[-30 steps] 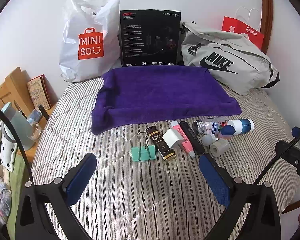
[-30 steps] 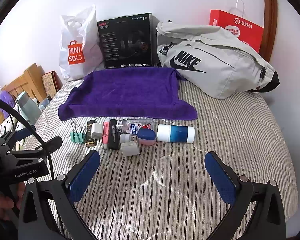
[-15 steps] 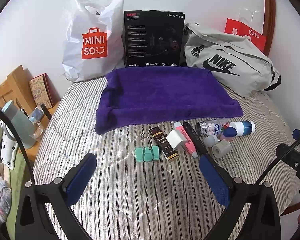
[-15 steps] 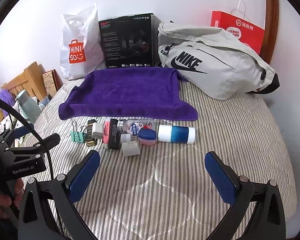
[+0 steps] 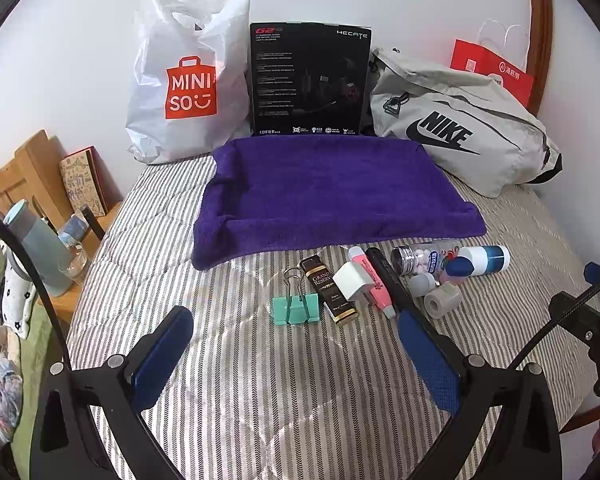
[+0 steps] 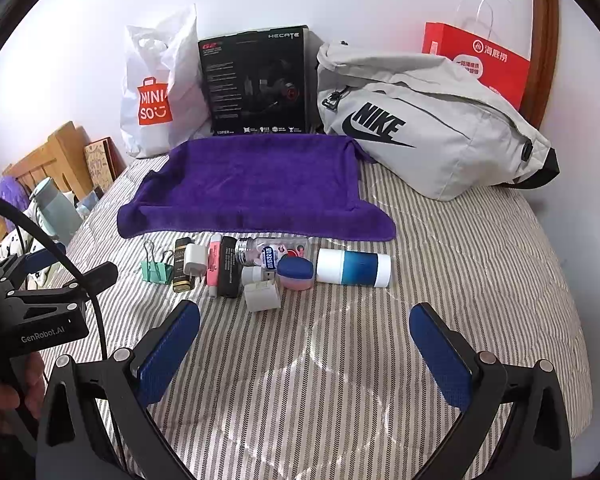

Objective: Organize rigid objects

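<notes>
Left gripper (image 5: 294, 344) is spread wide, nothing between the blue pads, hovering over the striped bed cover (image 5: 260, 400). Right gripper (image 6: 304, 332) is likewise wide apart and empty, over the same cover.

The small items sit in a row just ahead of both grippers, none of them on the purple towel (image 5: 328, 188) that lies flat beyond the row:
- green binder clip (image 5: 296, 308) — straight ahead of the left gripper, nearest its fingertips; far left end of the row from the right wrist view.
- dark "Grand Reserve" bar (image 5: 330, 292) just to the clip's right, and the white plug adapter (image 5: 350, 282) lies touching it.
- pink tube (image 5: 374, 284) and black stick (image 5: 386, 276) lie side by side; the stick's near end is hidden behind the left gripper's right pad.
- clear pill bottle (image 6: 272, 254) lies on its side behind a small white bottle (image 6: 254, 274) and a blue-lidded pink jar (image 6: 296, 274).
- white cube (image 6: 262, 298) — closest item to the right gripper, slightly ahead-left of its centre.
- white-and-blue cylinder (image 6: 354, 268) lies on its side at the right end, ahead of the right gripper.

Past the towel, against the wall: Miniso bag (image 5: 188, 80), black box (image 5: 310, 80), grey Nike bag (image 6: 428, 128), red paper bag (image 6: 480, 60). A hand (image 6: 4, 396) holds the left gripper's handle, low left in the right wrist view.
</notes>
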Available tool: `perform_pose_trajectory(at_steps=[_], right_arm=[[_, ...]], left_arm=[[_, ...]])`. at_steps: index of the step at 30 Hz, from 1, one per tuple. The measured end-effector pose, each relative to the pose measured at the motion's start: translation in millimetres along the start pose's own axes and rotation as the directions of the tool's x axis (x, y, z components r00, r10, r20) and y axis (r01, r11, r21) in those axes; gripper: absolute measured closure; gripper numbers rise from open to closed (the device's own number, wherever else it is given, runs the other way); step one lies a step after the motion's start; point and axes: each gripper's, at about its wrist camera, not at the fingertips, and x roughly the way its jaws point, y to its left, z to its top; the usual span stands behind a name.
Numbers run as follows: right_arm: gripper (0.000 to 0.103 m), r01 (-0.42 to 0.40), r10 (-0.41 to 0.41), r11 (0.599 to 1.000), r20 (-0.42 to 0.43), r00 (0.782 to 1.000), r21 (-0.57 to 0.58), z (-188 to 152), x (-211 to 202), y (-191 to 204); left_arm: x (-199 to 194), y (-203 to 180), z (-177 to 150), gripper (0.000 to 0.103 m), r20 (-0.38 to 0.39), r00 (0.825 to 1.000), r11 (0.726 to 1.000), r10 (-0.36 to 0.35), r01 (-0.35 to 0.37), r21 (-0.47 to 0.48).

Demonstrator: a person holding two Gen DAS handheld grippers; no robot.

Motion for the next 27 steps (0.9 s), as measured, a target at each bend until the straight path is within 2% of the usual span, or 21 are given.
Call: perform_pose_trajectory(at_steps=[27], right_arm=[[0.0, 0.004, -0.004, 1.0, -0.001, 1.0, 0.003, 1.1, -2.9, -0.8]], left_arm=[[0.2, -2.5, 2.8, 0.0, -0.007, 1.0, 1.0, 0.002, -0.002, 0.001]])
